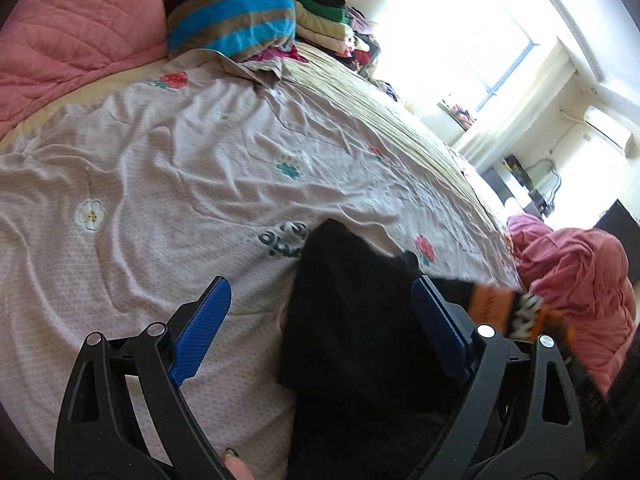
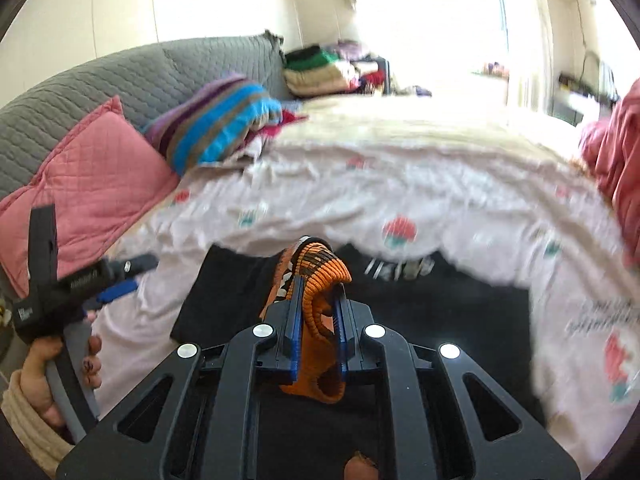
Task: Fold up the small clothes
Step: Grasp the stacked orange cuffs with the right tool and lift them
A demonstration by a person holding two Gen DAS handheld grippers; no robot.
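A small black garment (image 1: 352,312) with an orange knitted cuff (image 1: 492,304) lies on the pale floral bedsheet (image 1: 160,168). My left gripper (image 1: 320,300) is open, its blue pads either side of the black cloth's edge, not closed on it. In the right wrist view my right gripper (image 2: 318,284) is shut on the orange ribbed cuff (image 2: 320,276), bunched between the blue pads, with the black garment (image 2: 440,312) spread below. The left gripper (image 2: 120,276) shows at the left, held by a hand.
A pink quilted pillow (image 1: 68,36) and a striped blanket (image 1: 232,16) lie at the head of the bed. A pile of folded clothes (image 1: 324,20) is behind. A pink heap of cloth (image 1: 576,276) sits at the right edge.
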